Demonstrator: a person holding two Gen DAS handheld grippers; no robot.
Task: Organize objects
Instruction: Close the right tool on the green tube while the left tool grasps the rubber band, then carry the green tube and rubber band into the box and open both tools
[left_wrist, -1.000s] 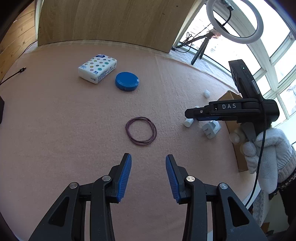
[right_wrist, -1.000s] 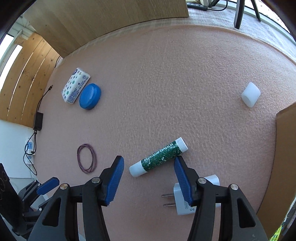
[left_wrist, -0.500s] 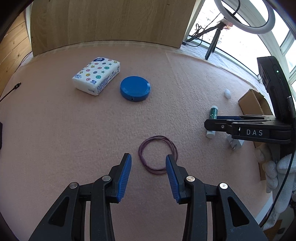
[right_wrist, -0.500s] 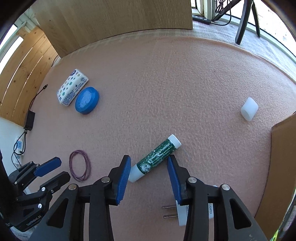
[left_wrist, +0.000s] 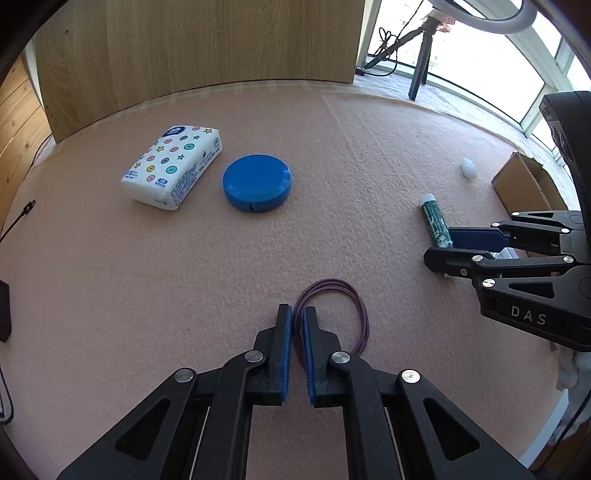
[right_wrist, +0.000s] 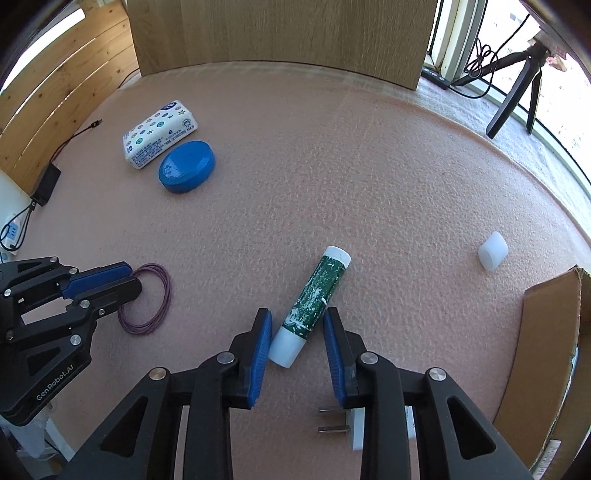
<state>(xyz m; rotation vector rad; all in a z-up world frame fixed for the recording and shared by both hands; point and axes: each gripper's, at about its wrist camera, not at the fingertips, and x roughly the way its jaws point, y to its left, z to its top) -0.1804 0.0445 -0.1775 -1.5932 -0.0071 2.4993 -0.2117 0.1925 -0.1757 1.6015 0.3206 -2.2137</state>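
Tongs told the story here. Your left tongs (left_wrist: 297, 319) had pressed together on the near-left arc of the purple rubber-band loop (left_wrist: 349, 301), which lay flat on the pink tabletop (left_wrist: 332, 155) right in front of you. Your right tongs (right_wrist: 297, 325) had just been closing around the green-and-white tube (right_wrist: 319, 295): its white near end sat between the pads, the left pad at or just beside it and a gap showing on the right, so it was not yet pinched.

To do this step well, you needed to keep both pads low to the tabletop, finish the squeeze squarely across the tube, and only then lift; a bite that close to the end could, I judge, let it swing or slip. The band is thin, so a slow lift would have shown whether every strand came up.

The tube's long axis ran from near-left to far-right, its white cap pointing away towards the small white block (right_wrist: 493, 256). The cardboard box (right_wrist: 546, 332) stood at the right edge, a likely place to put things. The tissue pack (left_wrist: 173, 166) and blue round tin (left_wrist: 256, 182) lay far left, untouched.
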